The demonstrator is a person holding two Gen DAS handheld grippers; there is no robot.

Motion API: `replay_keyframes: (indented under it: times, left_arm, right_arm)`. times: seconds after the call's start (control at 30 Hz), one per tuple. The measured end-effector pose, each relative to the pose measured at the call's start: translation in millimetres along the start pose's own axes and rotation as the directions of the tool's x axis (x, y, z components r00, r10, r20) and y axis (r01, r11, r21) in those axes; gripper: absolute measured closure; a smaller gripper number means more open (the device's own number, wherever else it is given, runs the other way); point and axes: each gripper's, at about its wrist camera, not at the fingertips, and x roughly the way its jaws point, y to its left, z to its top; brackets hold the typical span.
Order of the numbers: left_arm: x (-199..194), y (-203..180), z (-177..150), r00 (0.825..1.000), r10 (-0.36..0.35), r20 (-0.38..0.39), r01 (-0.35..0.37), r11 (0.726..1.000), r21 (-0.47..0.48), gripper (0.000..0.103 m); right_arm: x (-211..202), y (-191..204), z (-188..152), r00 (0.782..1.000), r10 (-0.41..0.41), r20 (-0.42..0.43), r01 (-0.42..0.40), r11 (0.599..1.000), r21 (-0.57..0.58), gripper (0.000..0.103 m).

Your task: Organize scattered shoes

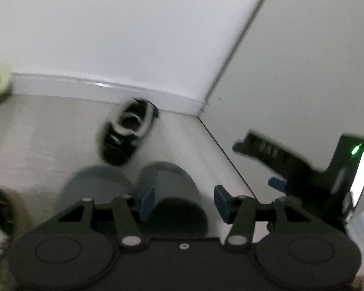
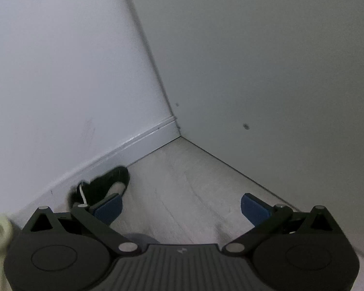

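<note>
The left gripper (image 1: 184,203) hung with its blue pads apart over the right one of 2 grey slippers (image 1: 172,189) that lay side by side on the pale floor (image 1: 48,133), clamping nothing. Beyond them a black sneaker (image 1: 127,133) sat near the white baseboard (image 1: 85,84) by the room corner. The right gripper (image 2: 182,208) was spread wide and empty above bare floor, the black sneaker (image 2: 104,184) just beyond its left pad.

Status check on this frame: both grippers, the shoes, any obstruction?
Left gripper open over the right grey slipper of a pair. Right gripper open, empty. Black sneaker lies by the white baseboard. Nothing blocking.
</note>
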Motion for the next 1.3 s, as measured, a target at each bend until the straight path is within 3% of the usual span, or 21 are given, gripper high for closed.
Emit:
replay_keyframes:
  times: [0.17, 0.2, 0.3, 0.37, 0.4, 0.5, 0.6, 0.7, 0.77, 0.83, 0.97, 1.03, 1.13, 1.3]
  left_arm:
    - [-72, 33, 8, 0.992, 0.089, 0.085, -0.091, 0.995, 0.031, 0.046]
    - [-83, 39, 8, 0.990, 0.105, 0.096, -0.108, 0.994, 0.034, 0.045]
    - [-124, 67, 2, 0.973, 0.196, 0.125, -0.200, 0.979, 0.025, 0.044]
    - [-160, 95, -7, 0.943, 0.296, 0.155, -0.301, 0.954, 0.006, 0.043]
    - [-175, 107, -11, 0.926, 0.339, 0.167, -0.344, 0.939, -0.001, 0.043]
    - [-212, 138, -21, 0.871, 0.452, 0.193, -0.459, 0.888, -0.009, 0.039]
    - [-232, 156, -31, 0.813, 0.545, 0.207, -0.560, 0.828, 0.018, 0.038]
    - [-250, 189, -46, 0.773, 0.610, 0.175, -0.614, 0.788, -0.037, 0.038]
    - [-260, 207, -51, 0.793, 0.587, 0.163, -0.572, 0.810, -0.131, 0.038]
    - [-267, 224, -54, 0.821, 0.550, 0.151, -0.511, 0.827, -0.234, 0.038]
    - [-267, 257, -56, 0.866, 0.489, 0.108, -0.410, 0.815, -0.409, 0.039]
    - [-267, 256, -56, 0.871, 0.477, 0.122, -0.389, 0.819, -0.422, 0.041]
    - [-269, 249, -58, 0.869, 0.473, 0.146, -0.386, 0.832, -0.398, 0.041]
    - [-265, 249, -57, 0.872, 0.474, 0.122, -0.392, 0.826, -0.405, 0.041]
  right_arm:
    - [1, 31, -17, 0.991, 0.063, -0.117, -0.084, 0.979, -0.185, 0.000]
    - [-3, 43, -23, 0.985, 0.085, -0.152, -0.122, 0.958, -0.259, 0.000]
    - [-10, 58, -31, 0.971, 0.130, -0.200, -0.191, 0.924, -0.330, 0.000]
    - [-24, 73, -41, 0.944, 0.180, -0.276, -0.277, 0.887, -0.369, 0.000]
    - [-24, 74, -43, 0.941, 0.182, -0.285, -0.284, 0.883, -0.375, 0.000]
    - [-22, 101, -63, 0.920, 0.090, -0.382, -0.296, 0.799, -0.524, 0.000]
    - [-20, 110, -73, 0.900, 0.042, -0.435, -0.305, 0.773, -0.557, 0.000]
    - [-16, 117, -81, 0.847, 0.022, -0.531, -0.354, 0.769, -0.533, 0.000]
    - [-17, 122, -88, 0.815, 0.018, -0.580, -0.391, 0.755, -0.527, 0.000]
    - [-22, 133, -100, 0.818, -0.048, -0.573, -0.385, 0.694, -0.608, 0.000]
    - [-26, 140, -110, 0.826, -0.112, -0.553, -0.364, 0.643, -0.674, 0.001]
    - [-28, 141, -116, 0.825, -0.154, -0.544, -0.356, 0.607, -0.711, 0.002]
    - [-29, 136, -114, 0.810, -0.169, -0.562, -0.368, 0.600, -0.710, 0.002]
    - [-28, 127, -107, 0.807, -0.223, -0.547, -0.368, 0.534, -0.761, 0.002]
